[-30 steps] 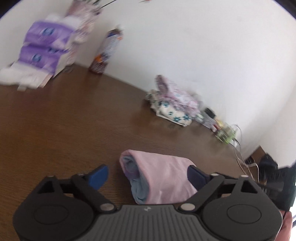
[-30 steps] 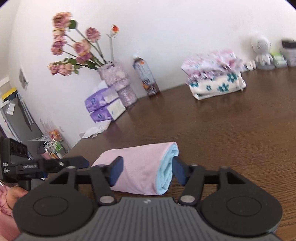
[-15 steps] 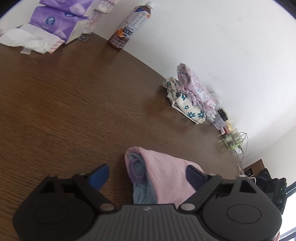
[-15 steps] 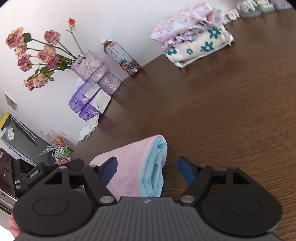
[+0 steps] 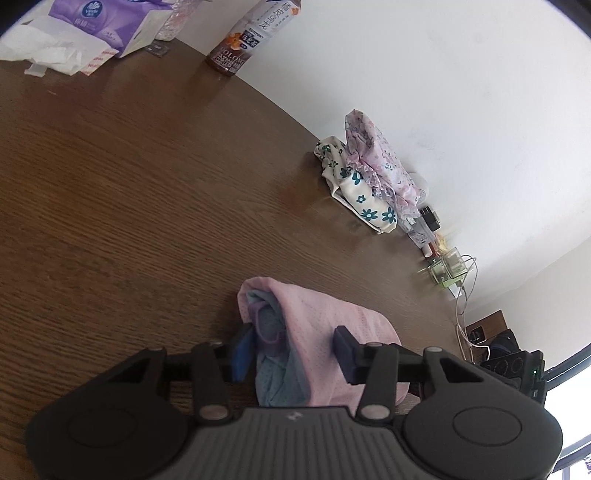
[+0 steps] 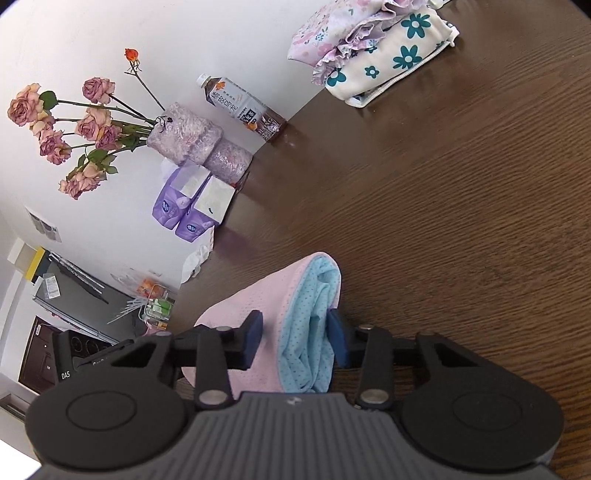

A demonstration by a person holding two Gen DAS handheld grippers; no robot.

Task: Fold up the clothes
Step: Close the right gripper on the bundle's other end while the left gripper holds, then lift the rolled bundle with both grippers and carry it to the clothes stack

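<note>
Rolled pink-and-blue garment (image 5: 325, 332) lying on brown wooden table (image 5: 129, 192), one end between each pair of fingers. Left gripper (image 5: 291, 350): jaws closing, blue pads against the open roll end, apparently touching. Right gripper (image 6: 295, 338): jaws closing, pads pressed on the blue end. Folded floral clothes (image 6: 373, 48) stacked well apart by the wall. Bottle (image 5: 255, 35) label reading "SUNTORY" and "OOLONG"; purple tissue packs (image 6: 192, 206) marked possibly "Vinda", blurred. "DAS" printed on a black device (image 6: 70, 354).
</note>
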